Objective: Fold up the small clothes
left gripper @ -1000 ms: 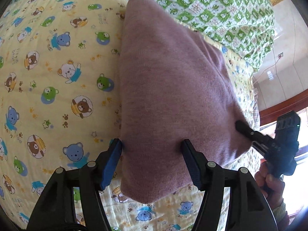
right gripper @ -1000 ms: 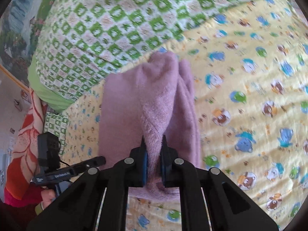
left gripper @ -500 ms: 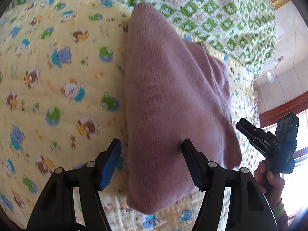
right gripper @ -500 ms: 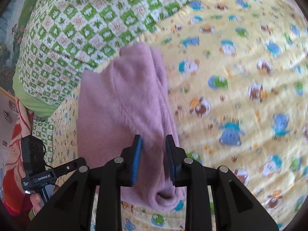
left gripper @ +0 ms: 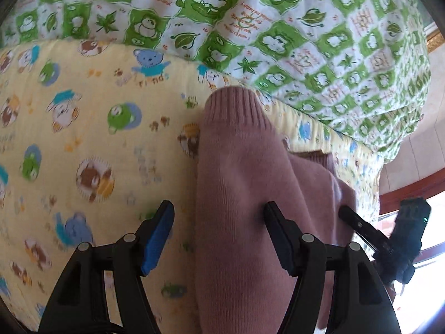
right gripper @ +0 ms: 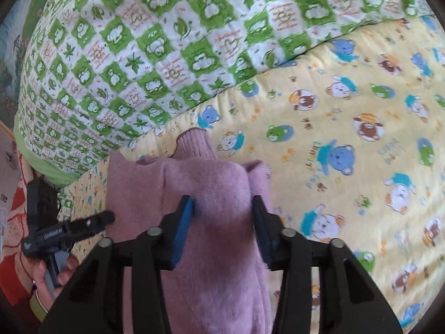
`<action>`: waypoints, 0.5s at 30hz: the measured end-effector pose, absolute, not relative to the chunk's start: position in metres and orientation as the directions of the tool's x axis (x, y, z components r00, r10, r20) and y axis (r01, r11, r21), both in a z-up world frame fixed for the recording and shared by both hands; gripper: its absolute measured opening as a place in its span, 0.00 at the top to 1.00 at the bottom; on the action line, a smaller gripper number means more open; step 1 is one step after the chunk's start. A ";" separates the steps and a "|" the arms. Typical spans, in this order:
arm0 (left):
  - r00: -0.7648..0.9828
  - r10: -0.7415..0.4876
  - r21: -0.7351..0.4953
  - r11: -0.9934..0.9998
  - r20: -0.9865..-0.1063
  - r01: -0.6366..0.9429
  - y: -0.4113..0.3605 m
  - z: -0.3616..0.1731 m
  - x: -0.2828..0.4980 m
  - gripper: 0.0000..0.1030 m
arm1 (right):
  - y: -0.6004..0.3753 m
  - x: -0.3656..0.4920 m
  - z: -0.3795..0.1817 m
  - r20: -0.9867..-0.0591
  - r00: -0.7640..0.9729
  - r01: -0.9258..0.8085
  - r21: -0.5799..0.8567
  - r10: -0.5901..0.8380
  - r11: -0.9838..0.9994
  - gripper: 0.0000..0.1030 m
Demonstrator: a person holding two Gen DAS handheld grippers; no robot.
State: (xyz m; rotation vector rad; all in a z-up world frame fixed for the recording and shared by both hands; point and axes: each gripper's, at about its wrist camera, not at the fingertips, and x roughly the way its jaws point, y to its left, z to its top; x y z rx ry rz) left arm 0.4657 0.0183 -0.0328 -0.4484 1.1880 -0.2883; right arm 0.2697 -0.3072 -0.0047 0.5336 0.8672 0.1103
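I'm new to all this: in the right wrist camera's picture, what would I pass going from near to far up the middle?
Right gripper → pink knitted sweater → yellow cartoon-bear bedsheet → green-and-white checked quilt.

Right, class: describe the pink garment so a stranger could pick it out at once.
Find the yellow bear-print sheet, below the green-checked quilt. On the sheet, near the quilt's edge, lies the pink knitted garment: the only plain, unpatterned cloth here.
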 end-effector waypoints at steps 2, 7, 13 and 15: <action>0.354 -0.439 -0.470 0.883 -0.826 -0.002 0.015 -0.035 0.475 0.51 | -0.307 0.267 0.001 -0.673 0.672 0.095 0.493 0.309 0.865 0.87; 0.395 -0.386 -0.400 0.915 -0.834 0.050 0.002 -0.031 0.486 0.67 | -0.338 0.258 0.009 -0.571 0.752 0.110 0.600 0.328 0.793 0.91; 0.380 -0.371 -0.381 0.923 -0.847 0.050 0.006 -0.051 0.495 0.67 | -0.338 0.273 -0.026 -0.639 0.697 0.161 0.581 0.325 0.798 0.90; 0.379 -0.375 -0.386 0.921 -0.846 0.050 0.006 -0.049 0.492 0.67 | -0.339 0.272 -0.026 -0.632 0.700 0.173 0.602 0.333 0.779 0.83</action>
